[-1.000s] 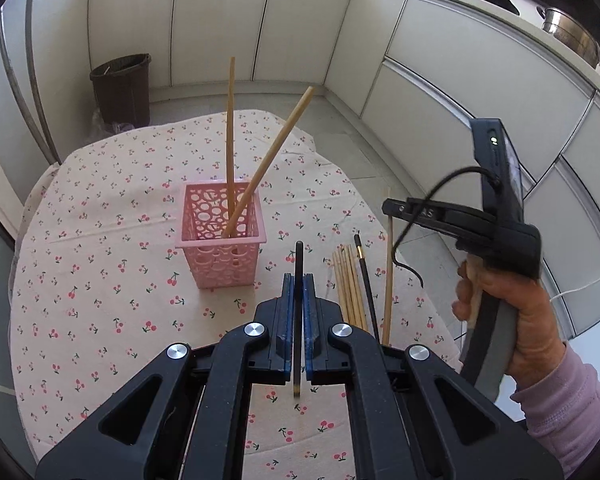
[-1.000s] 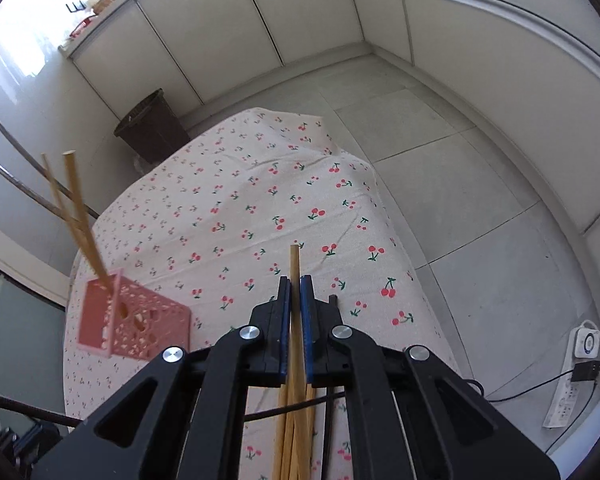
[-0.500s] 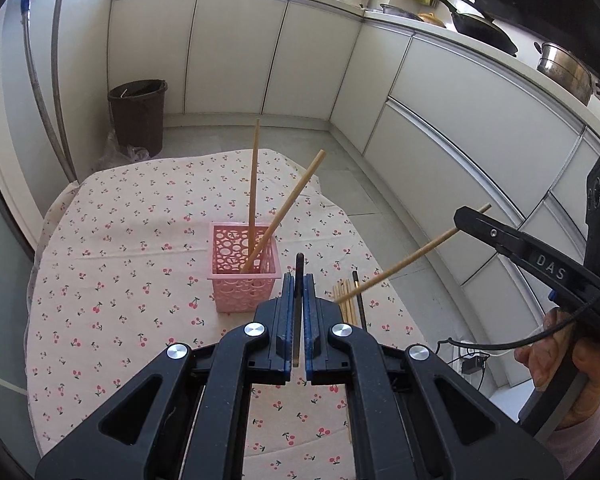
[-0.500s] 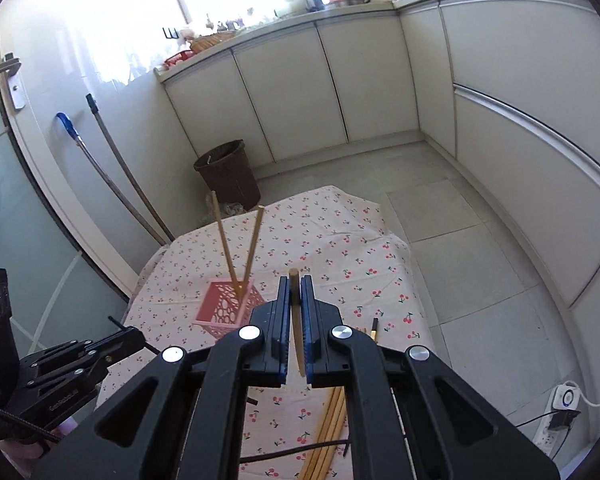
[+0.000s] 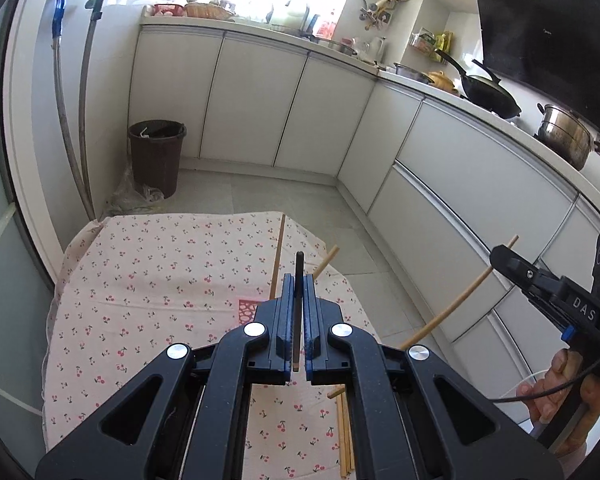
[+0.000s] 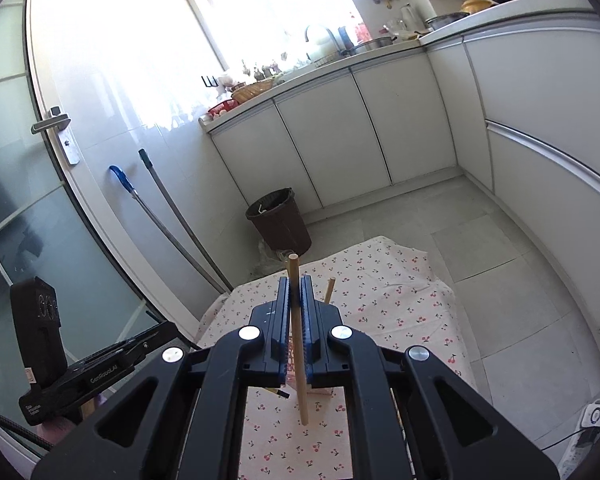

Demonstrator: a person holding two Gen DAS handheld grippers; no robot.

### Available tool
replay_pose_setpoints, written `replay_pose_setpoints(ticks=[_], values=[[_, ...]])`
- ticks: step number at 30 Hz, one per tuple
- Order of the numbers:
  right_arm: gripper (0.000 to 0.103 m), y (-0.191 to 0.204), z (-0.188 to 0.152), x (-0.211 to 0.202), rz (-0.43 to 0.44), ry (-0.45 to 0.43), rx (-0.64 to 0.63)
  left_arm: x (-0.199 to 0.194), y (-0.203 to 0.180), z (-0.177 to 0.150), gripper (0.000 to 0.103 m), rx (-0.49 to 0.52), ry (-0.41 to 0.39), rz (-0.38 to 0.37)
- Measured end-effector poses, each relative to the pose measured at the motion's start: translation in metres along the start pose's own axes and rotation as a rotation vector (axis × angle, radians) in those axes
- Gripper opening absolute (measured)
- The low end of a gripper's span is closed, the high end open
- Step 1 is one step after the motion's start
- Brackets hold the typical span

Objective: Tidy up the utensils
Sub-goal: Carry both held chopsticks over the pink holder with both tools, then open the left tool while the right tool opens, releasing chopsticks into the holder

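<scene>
Hiding most of basket (image 5: pixel 247 310), left gripper (image 5: pixel 298 312) pinches dark chopstick (image 5: pixel 299 276); 2 chopsticks (image 5: pixel 277 256) stick up from basket. Right gripper (image 6: pixel 296 312) pinches wooden chopstick (image 6: pixel 298 344).

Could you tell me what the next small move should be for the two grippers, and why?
Probably lower the right gripper so its wooden chopstick drops into the pink basket. Both grippers are shut on a stick, the left gripper on a dark chopstick, and two wooden chopsticks already stand in the basket just beyond them, which is mostly hidden.
</scene>
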State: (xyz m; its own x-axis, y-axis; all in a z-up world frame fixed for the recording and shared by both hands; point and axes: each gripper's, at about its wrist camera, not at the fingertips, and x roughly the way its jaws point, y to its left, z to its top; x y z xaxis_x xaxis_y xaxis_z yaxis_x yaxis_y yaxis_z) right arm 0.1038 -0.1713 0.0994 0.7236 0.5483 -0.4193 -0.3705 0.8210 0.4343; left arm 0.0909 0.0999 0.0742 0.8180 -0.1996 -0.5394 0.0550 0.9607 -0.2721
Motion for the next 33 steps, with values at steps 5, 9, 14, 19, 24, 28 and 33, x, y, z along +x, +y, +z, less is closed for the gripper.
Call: replay_pose_setpoints(ticks=[5, 9, 14, 19, 24, 28, 33], values=[[0.005, 0.007, 0.011, -0.003, 0.027, -0.018, 0.005, 0.008, 0.001, 0.021, 0.003, -0.013, -0.044, 0.038], [0.005, 0.014, 0.021, 0.000, 0.041, -0.038, -0.005, 0.027, 0.005, 0.031, 0.003, -0.027, -0.042, 0.066], [0.005, 0.019, 0.026, 0.009, 0.023, -0.057, -0.036, 0.054, 0.015, 0.028, 0.003, -0.026, -0.013, 0.122], [0.005, 0.011, 0.028, 0.031, 0.024, -0.033, -0.007, 0.074, 0.030, 0.018, 0.008, -0.069, 0.050, 0.123], [0.005, 0.008, 0.033, 0.045, 0.004, -0.041, 0.007, 0.053, 0.050, 0.019, 0.022, -0.172, 0.003, 0.121], [0.005, 0.008, 0.034, 0.057, -0.025, -0.052, 0.004, 0.037, 0.063, 0.020, 0.027, -0.248, -0.024, 0.108], [0.005, 0.011, 0.035, 0.075, -0.044, -0.072, 0.017, 0.031, 0.070, 0.023, 0.028, -0.280, -0.026, 0.098]])
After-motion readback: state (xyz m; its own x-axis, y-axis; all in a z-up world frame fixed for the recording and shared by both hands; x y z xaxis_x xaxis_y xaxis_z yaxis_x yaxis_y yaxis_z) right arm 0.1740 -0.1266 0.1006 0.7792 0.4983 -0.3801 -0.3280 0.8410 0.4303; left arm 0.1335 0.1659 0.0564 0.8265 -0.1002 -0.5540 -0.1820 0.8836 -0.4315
